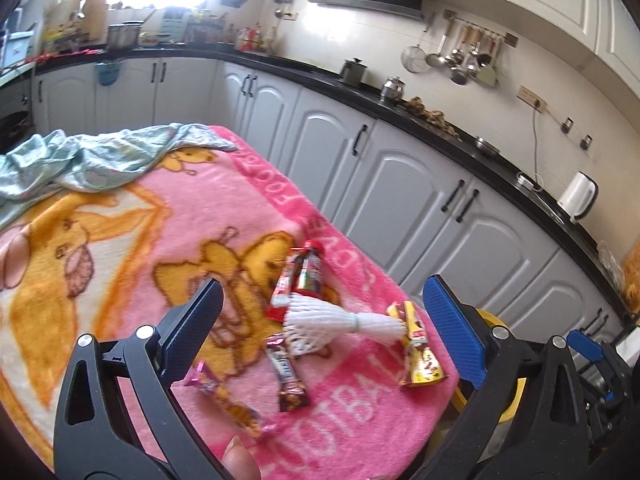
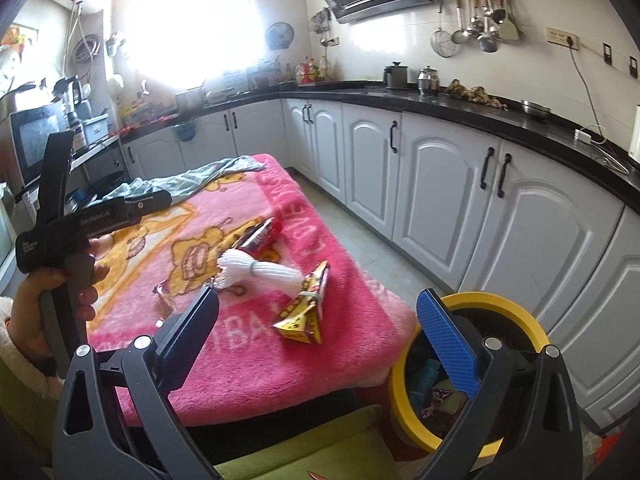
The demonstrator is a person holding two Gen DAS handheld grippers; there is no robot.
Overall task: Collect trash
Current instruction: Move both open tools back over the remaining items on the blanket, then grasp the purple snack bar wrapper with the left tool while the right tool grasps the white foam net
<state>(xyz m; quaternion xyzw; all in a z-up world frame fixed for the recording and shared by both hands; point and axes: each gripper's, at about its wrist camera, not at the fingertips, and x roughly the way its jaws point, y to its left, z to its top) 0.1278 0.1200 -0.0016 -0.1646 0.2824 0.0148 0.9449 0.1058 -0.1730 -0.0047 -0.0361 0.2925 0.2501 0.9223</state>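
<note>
Trash lies on a pink blanket-covered table [image 1: 224, 208]: a yellow wrapper [image 1: 420, 360] [image 2: 308, 308], a white foam net [image 1: 340, 320] [image 2: 260, 270], a small red-capped bottle [image 1: 310, 270] [image 2: 262, 236], a red-white wrapper [image 1: 286, 284], a dark snack wrapper [image 1: 286, 374] and a pink wrapper [image 1: 224, 396] [image 2: 162, 296]. My left gripper [image 1: 324, 320] is open above the pile, holding nothing. My right gripper [image 2: 318, 328] is open and empty, by the table's near right corner. A yellow-rimmed bin [image 2: 488, 308] [image 1: 496, 320] with wrappers inside stands on the floor right of the table.
A light green cloth [image 1: 80, 160] [image 2: 180, 184] lies at the table's far end. White kitchen cabinets [image 2: 440, 184] under a black counter [image 2: 480, 116] run along the right. The left hand-held gripper body [image 2: 80, 220] shows at the table's left. Green fabric [image 2: 300, 448] lies below.
</note>
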